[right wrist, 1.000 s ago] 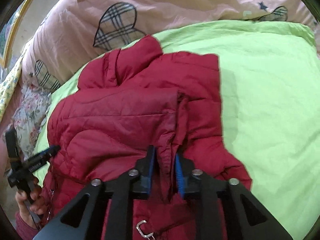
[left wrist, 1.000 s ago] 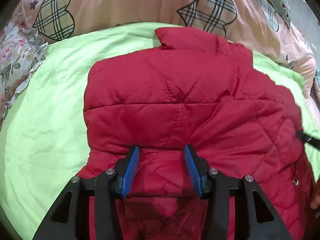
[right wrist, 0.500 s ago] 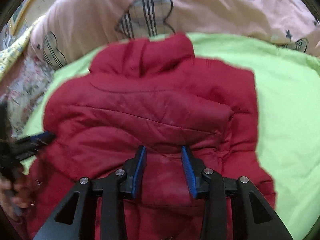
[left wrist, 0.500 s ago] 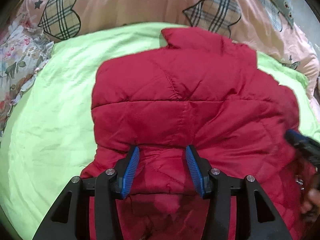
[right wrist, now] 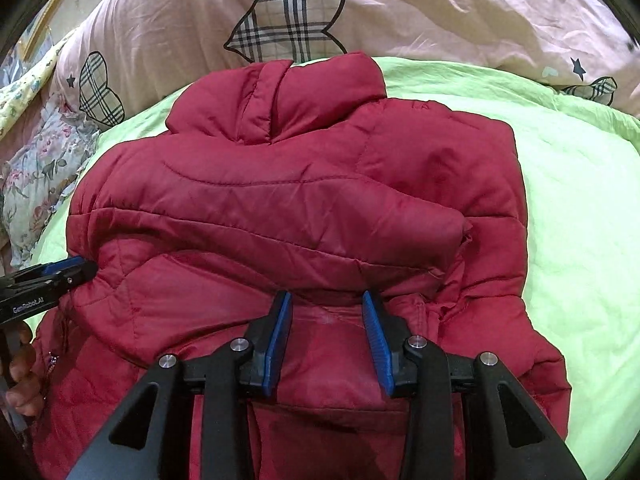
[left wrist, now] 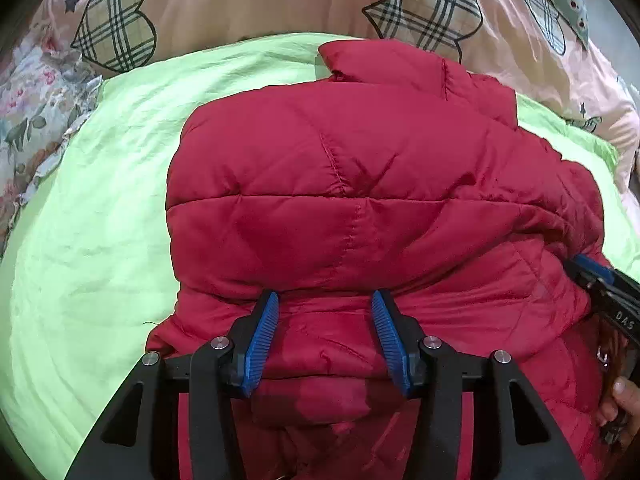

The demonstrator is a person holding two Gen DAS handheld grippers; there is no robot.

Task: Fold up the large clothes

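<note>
Left gripper (left wrist: 324, 334): jaws parted, blue pads either side of a puffed ridge of the red quilted jacket (left wrist: 360, 184), fabric bulging up between them, no pinch visible. Jaws just opened a little further, jacket fabric between them. Right gripper (right wrist: 326, 336): jaws parted after just opening, pads standing clear of a flat stretch of the same jacket; nothing clamped.

Jacket directly under and ahead of both pairs of jaws, spread on a lime-green sheet (left wrist: 92, 208) over the bed. Long axis running from the jaws away toward the far side: hem end nearest the jaws, stand-up collar (right wrist: 304, 92) at the far end, pointing at the pink bedding. Sleeve (right wrist: 312, 220) folded crosswise over the body just beyond the right jaws, cuff end lying to their right. Small metal clip near the right gripper in the left view, on the jacket's edge.

Farther out: pink quilt with plaid hearts (right wrist: 288, 28) beyond the collar, floral ruffled cloth (left wrist: 28, 120) off to the left of the left jaws. Fingers of a hand (left wrist: 620, 404) visible at the right edge of the left view, holding the other tool; likewise a hand (right wrist: 20, 368) at the left edge of the right view. Nothing lying on top of the jacket.
</note>
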